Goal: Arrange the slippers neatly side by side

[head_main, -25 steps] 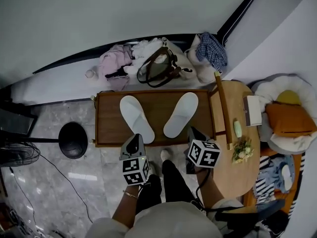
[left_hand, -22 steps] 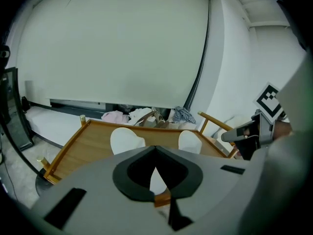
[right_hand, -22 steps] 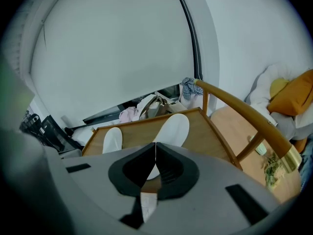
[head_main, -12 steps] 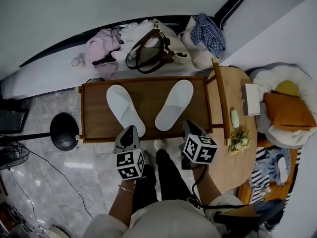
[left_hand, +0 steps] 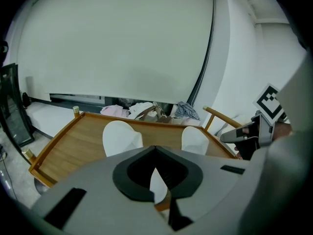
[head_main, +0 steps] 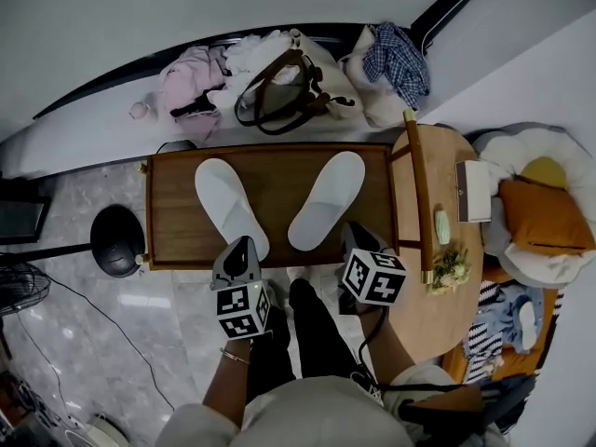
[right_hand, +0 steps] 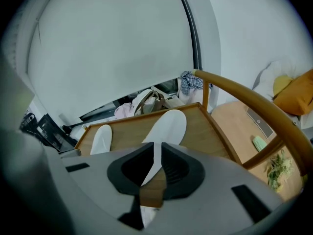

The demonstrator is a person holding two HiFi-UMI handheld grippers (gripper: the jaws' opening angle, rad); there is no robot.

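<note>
Slippers (head_main: 230, 205): plain white, toes splayed apart

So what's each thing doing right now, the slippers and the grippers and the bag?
Left slipper: flat on the table, toe angled outward.
Right slipper: flat on it, toe angled outward the other way.
Left gripper: shut, empty.
Right gripper: shut, empty.
Handbag: open at the top.

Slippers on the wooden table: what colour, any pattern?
Plain white, no pattern: left slipper and right slipper alike. Shows best in the head view.
</note>
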